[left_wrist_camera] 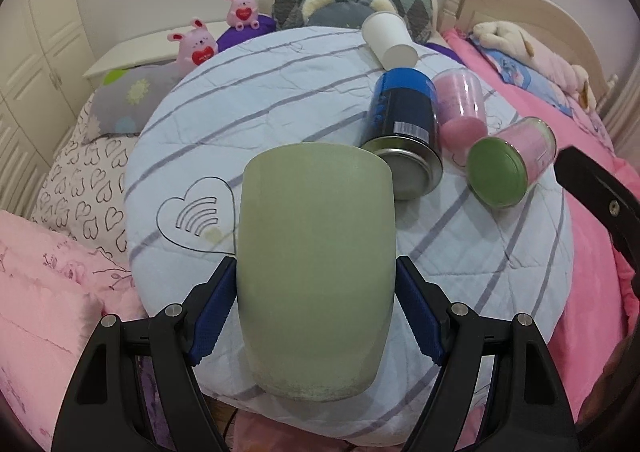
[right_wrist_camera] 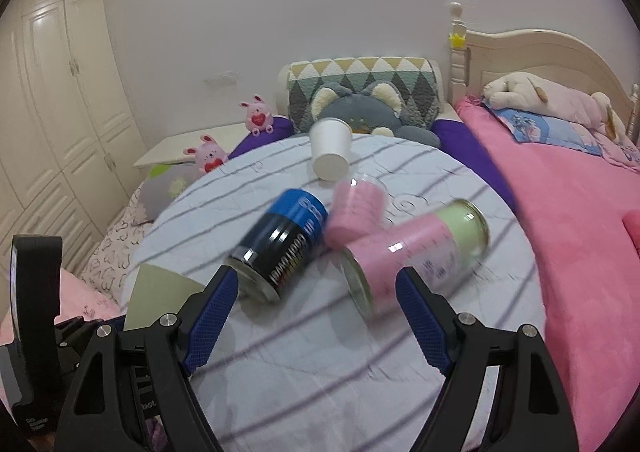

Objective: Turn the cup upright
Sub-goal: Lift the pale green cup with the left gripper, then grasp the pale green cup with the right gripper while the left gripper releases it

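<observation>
A pale green cup (left_wrist_camera: 316, 260) lies on its side on the round striped cushion (left_wrist_camera: 260, 99), its base toward the camera. My left gripper (left_wrist_camera: 316, 304) is shut on the green cup, blue pads pressed on both of its sides. A corner of the green cup shows in the right wrist view (right_wrist_camera: 160, 288) at the left. My right gripper (right_wrist_camera: 318, 312) is open and empty above the cushion (right_wrist_camera: 320, 372), in front of a blue can (right_wrist_camera: 280, 244) and a pink jar (right_wrist_camera: 416, 252) that lie on their sides.
On the cushion lie a blue can (left_wrist_camera: 404, 123), a pink plastic cup (left_wrist_camera: 460, 107), a green-lidded pink jar (left_wrist_camera: 508, 163) and a white paper cup (left_wrist_camera: 390, 37). A pink bed (right_wrist_camera: 560, 211) is on the right. Plush toys (right_wrist_camera: 352, 107) and a wardrobe (right_wrist_camera: 60, 111) stand behind.
</observation>
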`<state>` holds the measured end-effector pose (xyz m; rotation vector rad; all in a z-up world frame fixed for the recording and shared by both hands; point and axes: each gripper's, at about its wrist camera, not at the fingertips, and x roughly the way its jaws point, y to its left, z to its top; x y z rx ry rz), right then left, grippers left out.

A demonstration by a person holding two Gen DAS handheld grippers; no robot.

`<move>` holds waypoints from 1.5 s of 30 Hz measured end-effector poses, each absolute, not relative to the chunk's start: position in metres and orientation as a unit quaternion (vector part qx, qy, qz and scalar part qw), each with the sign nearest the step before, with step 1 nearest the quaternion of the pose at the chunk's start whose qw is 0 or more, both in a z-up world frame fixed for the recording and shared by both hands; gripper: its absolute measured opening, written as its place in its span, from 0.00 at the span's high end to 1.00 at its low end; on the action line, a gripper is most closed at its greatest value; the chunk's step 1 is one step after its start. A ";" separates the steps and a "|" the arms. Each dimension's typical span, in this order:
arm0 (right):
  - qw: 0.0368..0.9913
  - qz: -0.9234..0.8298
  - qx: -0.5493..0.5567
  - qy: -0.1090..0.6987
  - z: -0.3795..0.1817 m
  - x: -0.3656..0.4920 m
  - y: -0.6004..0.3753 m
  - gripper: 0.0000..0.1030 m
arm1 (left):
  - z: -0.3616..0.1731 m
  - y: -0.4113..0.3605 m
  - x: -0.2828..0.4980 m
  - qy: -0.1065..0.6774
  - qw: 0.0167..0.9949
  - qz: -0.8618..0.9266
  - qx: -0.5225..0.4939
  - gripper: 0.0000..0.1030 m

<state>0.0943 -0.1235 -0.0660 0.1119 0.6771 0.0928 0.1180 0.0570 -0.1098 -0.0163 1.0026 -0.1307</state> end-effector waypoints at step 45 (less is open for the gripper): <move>0.849 0.159 0.154 0.479 -0.121 0.143 -0.032 0.20 | -0.095 0.144 0.087 0.435 0.894 -0.108 -0.008 0.04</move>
